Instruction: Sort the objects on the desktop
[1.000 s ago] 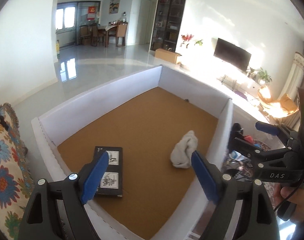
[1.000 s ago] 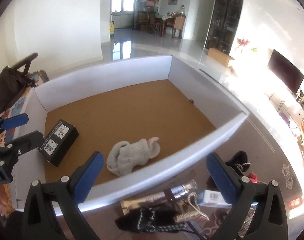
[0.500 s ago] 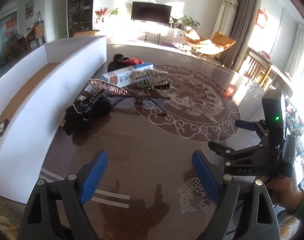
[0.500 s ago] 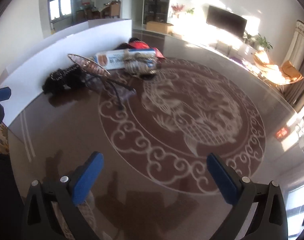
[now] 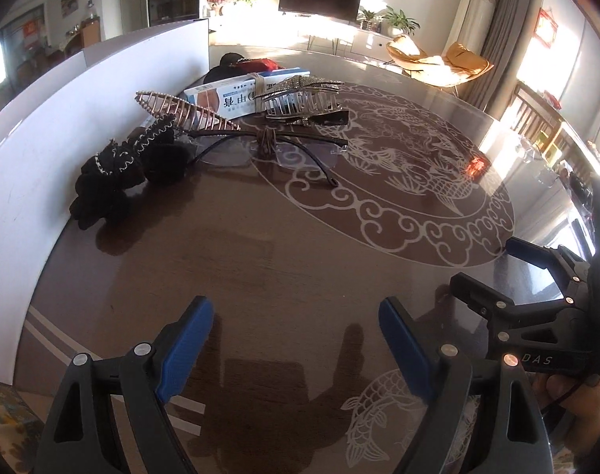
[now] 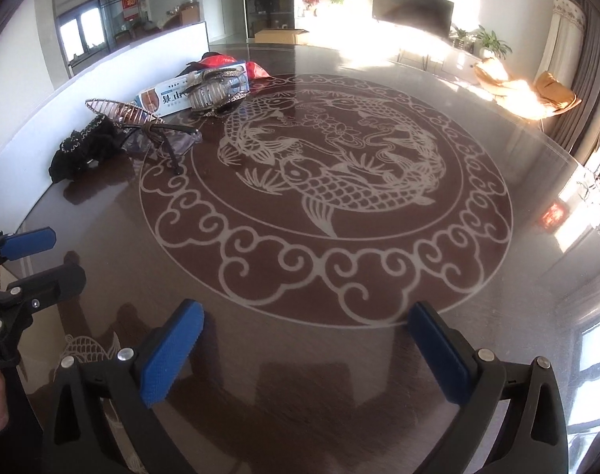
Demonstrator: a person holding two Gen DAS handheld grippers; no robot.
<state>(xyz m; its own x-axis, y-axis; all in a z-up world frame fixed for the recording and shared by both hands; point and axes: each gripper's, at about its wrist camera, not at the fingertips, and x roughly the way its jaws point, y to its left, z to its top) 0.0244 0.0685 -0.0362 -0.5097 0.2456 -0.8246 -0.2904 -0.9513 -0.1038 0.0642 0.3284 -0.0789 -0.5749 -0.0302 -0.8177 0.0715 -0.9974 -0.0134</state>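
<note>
A cluster of objects lies on the dark round table beside the white box wall (image 5: 82,91): a black scrunchie (image 5: 122,166), glasses (image 5: 268,146), a rose-gold hair clip (image 5: 181,108), a silver claw clip (image 5: 300,93), a white-blue carton (image 5: 228,96) and a red and black item (image 5: 256,65) behind. The same cluster shows in the right wrist view, with the scrunchie (image 6: 82,146) and carton (image 6: 173,96). My left gripper (image 5: 296,339) is open and empty, low over the table's near edge. My right gripper (image 6: 307,347) is open and empty, to the right of it.
The table (image 6: 339,197) has a pale fish and cloud pattern in its middle. The right gripper also shows at the right of the left wrist view (image 5: 509,268). The left gripper's fingers (image 6: 31,241) show at the left of the right wrist view.
Both grippers have swung from looking down into the white box to looking across the table, then drew closer to the object cluster. Both stayed open and empty.
</note>
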